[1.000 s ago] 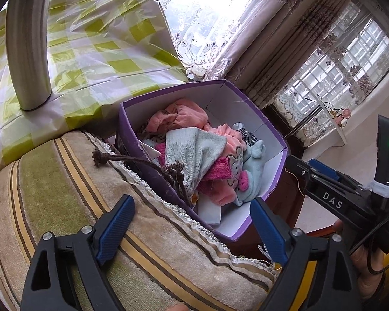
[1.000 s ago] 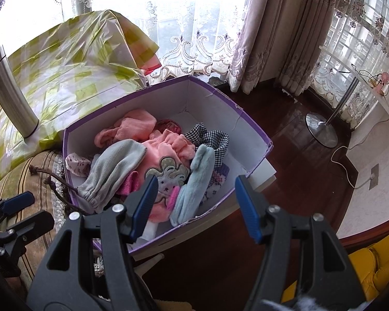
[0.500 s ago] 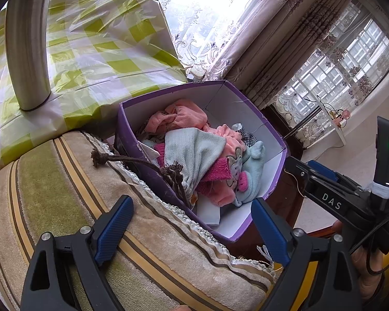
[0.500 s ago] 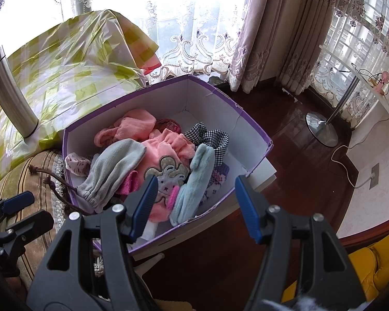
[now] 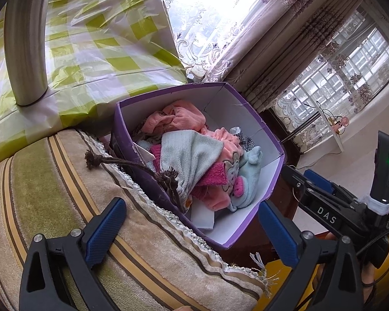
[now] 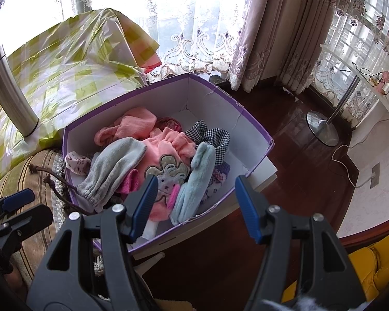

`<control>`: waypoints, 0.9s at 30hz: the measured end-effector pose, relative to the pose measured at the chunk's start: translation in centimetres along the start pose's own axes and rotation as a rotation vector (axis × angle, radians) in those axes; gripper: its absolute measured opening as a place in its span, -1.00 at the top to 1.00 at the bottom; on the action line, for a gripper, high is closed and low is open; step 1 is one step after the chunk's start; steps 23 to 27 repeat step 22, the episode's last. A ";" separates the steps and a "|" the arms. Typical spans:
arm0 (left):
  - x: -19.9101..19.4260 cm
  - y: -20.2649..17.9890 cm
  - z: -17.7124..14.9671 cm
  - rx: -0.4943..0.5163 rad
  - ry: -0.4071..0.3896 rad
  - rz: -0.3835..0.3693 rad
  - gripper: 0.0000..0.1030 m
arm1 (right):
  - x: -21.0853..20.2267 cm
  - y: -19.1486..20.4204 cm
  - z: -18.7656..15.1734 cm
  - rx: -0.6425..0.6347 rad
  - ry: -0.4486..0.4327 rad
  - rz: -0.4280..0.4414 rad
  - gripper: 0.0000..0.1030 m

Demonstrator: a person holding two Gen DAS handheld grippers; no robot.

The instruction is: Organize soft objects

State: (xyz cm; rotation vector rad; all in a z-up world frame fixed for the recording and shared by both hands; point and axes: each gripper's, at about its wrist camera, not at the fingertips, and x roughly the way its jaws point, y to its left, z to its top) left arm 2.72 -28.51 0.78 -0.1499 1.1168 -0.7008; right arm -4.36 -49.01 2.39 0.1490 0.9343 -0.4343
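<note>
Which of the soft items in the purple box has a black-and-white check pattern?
The checked cloth, bunched toward the far right of the purple box, behind the pale blue plush piece. The other items are plain pink, grey or blue.

Daylight pours in through the lace curtains [image 6: 189, 41], and the window behind them is blown out to plain white. The plastic checked cover [image 5: 90, 41] throws back a soft sheen. Inside the purple box [image 6: 256, 140] the light is even, with gentle shadows. Both views are sharp but bowed, with black corners at the rim.
</note>
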 end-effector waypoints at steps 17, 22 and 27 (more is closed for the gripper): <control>0.3 -0.1 0.3 0.001 -0.007 0.012 -1.00 | 0.4 -0.1 -0.1 -0.003 0.005 0.005 -0.27; 0.4 -1.0 0.6 0.038 -0.021 0.005 -1.00 | 0.5 0.0 0.0 -0.009 0.006 0.009 -0.27; 0.4 -1.0 0.6 0.038 -0.021 0.005 -1.00 | 0.5 0.0 0.0 -0.009 0.006 0.009 -0.27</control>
